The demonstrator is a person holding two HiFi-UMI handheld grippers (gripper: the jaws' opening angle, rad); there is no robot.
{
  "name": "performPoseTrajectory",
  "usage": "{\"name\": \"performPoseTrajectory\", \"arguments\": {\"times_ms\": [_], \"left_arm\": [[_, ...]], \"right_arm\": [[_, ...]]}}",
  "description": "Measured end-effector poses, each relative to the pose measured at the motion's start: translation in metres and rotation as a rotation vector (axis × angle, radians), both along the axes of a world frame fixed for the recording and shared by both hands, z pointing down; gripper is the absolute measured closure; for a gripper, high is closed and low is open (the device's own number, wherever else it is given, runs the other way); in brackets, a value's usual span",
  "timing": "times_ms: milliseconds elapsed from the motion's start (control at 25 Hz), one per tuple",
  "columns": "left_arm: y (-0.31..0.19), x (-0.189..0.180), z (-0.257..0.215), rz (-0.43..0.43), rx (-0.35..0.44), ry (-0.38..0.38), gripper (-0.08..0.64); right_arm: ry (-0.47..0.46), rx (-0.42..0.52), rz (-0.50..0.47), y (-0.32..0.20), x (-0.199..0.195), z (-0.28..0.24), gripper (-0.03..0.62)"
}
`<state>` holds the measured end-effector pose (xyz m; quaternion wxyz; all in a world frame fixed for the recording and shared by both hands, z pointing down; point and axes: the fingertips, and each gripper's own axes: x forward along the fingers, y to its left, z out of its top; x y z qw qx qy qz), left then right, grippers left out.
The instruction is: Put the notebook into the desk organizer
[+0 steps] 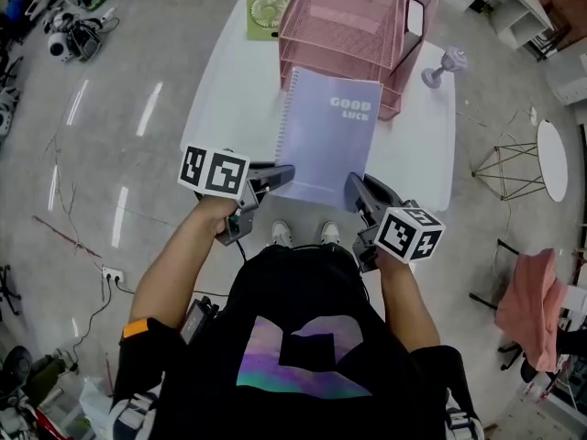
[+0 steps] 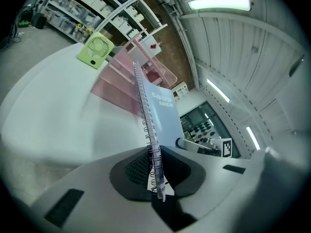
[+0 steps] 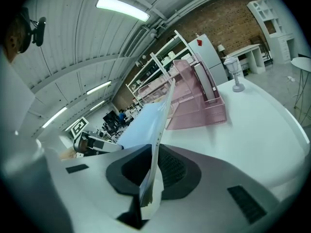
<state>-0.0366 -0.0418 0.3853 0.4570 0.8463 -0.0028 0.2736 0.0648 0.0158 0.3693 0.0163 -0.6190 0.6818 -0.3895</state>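
A pale blue spiral notebook (image 1: 326,137) with white lettering hangs in the air over the white table (image 1: 229,81), its far edge at the front of the pink wire desk organizer (image 1: 353,26). My left gripper (image 1: 271,176) is shut on the near corner at the spiral side; the spiral (image 2: 148,130) runs edge-on between its pads. My right gripper (image 1: 353,189) is shut on the opposite near corner, the cover (image 3: 155,135) standing edge-on in its jaws. The organizer (image 3: 194,96) shows beyond the notebook in both gripper views, (image 2: 124,76) in the left one.
A small green desk fan (image 1: 266,15) stands at the table's back left, beside the organizer. A grey stemmed object (image 1: 444,65) sits at the table's right side. A round side table (image 1: 552,159) and a chair with pink cloth (image 1: 530,305) stand on the floor to the right.
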Motion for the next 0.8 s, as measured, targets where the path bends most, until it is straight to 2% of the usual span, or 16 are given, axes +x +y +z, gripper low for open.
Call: {"name": "performPoseTrajectory", "arguments": {"times_ms": [400, 800], "left_arm": [[-0.026, 0.01, -0.007, 0.021, -0.004, -0.015, 0.514], [-0.067, 0.043, -0.006, 0.025, 0.019, -0.034, 0.514]], "right_arm": [[-0.045, -0.002, 0.042, -0.022, 0.009, -0.002, 0.537], [-0.077, 0.0, 0.065, -0.061, 0.041, -0.003, 0.537]]}}
